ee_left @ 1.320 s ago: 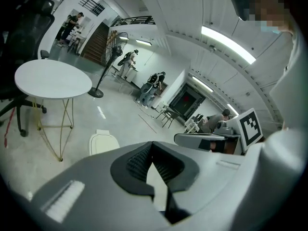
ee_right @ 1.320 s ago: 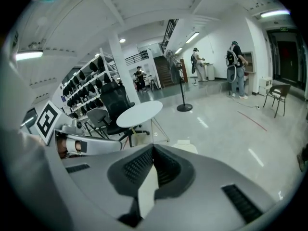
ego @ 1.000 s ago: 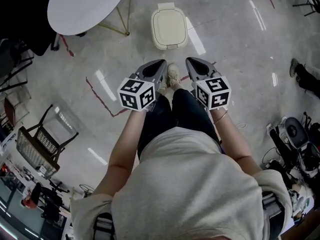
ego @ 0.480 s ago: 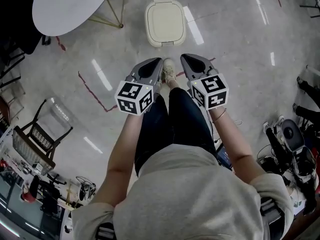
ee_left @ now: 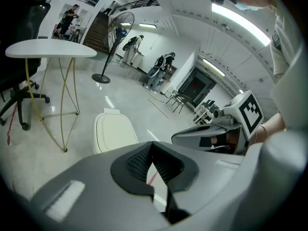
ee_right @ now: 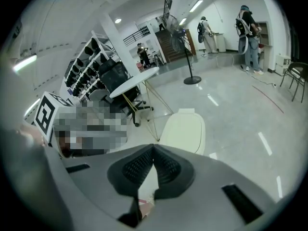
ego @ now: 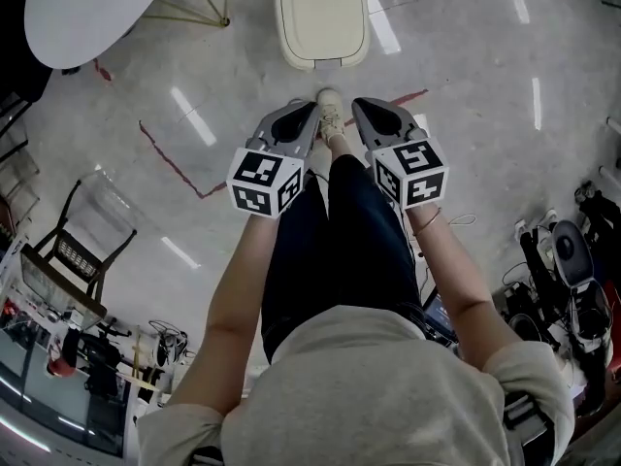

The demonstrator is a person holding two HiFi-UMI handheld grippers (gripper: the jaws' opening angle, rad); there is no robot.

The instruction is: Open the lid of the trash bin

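The cream trash bin [ego: 322, 17] stands on the floor ahead of me, its lid down flat. It also shows in the left gripper view [ee_left: 113, 131] and the right gripper view [ee_right: 185, 129]. My left gripper [ego: 301, 116] and right gripper [ego: 365, 110] are held side by side above my legs, short of the bin and not touching it. In each gripper view the ribbed pads meet at the tip, so the left gripper [ee_left: 152, 146] and the right gripper [ee_right: 154, 148] are shut with nothing between them. One shoe [ego: 331, 116] shows between the grippers.
A white round table [ego: 87, 3] on thin gold legs stands left of the bin. A wire chair [ego: 73, 250] is at the left, red tape lines [ego: 170, 158] cross the floor, and gear with cables [ego: 572, 260] lies at the right. A standing fan [ee_left: 118, 30] and people are far off.
I have stepped forward: the bin is nearer and larger at the top of the head view, and the table has slid towards the left edge. Both grippers keep their pose, still shut.
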